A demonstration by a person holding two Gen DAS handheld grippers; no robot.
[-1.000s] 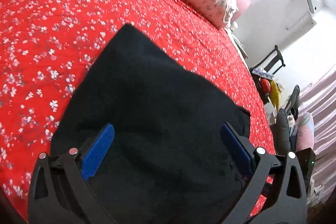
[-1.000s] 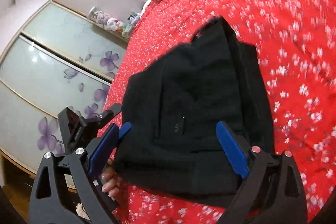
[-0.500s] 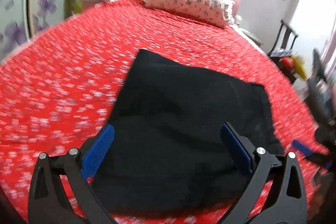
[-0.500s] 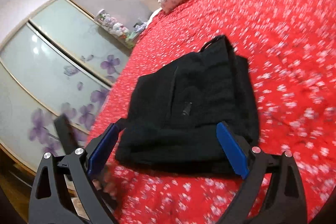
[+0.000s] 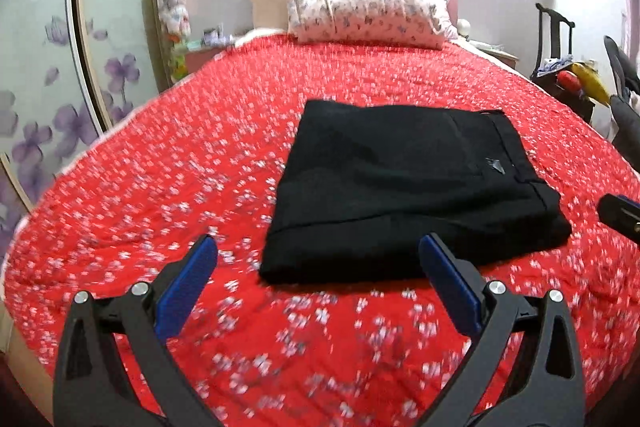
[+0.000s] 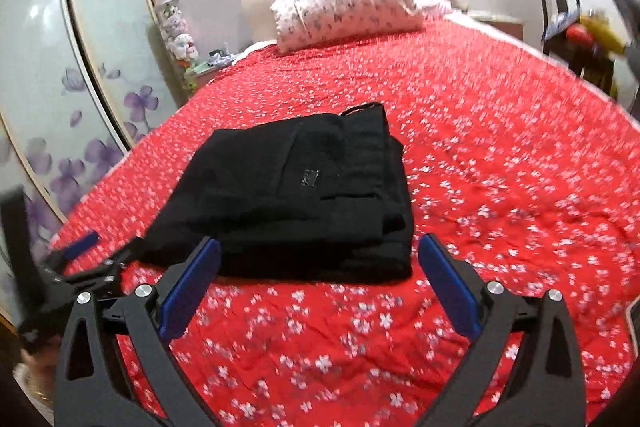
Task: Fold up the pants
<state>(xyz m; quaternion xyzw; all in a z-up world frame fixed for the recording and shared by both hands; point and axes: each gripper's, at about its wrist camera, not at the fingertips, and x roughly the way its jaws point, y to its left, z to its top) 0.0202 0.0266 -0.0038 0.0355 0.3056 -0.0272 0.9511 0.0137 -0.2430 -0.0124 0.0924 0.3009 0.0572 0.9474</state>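
Beside the pants (image 6: 296, 195), the left claw (image 6: 80, 247) is smeared by blur and partly cut off, as are the blanket's (image 5: 320, 347) nearest flowers.

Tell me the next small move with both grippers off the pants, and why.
Probably just keep both clear and stop. The black pants lie as a compact folded stack on the red bedspread; the left gripper is open and empty, and the right gripper is opening with nothing between its jaws.

Left gripper (image 5: 318, 255) held above the bed, jaws spread wide, nothing between them, right gripper (image 6: 320, 255) likewise empty, jaws opening
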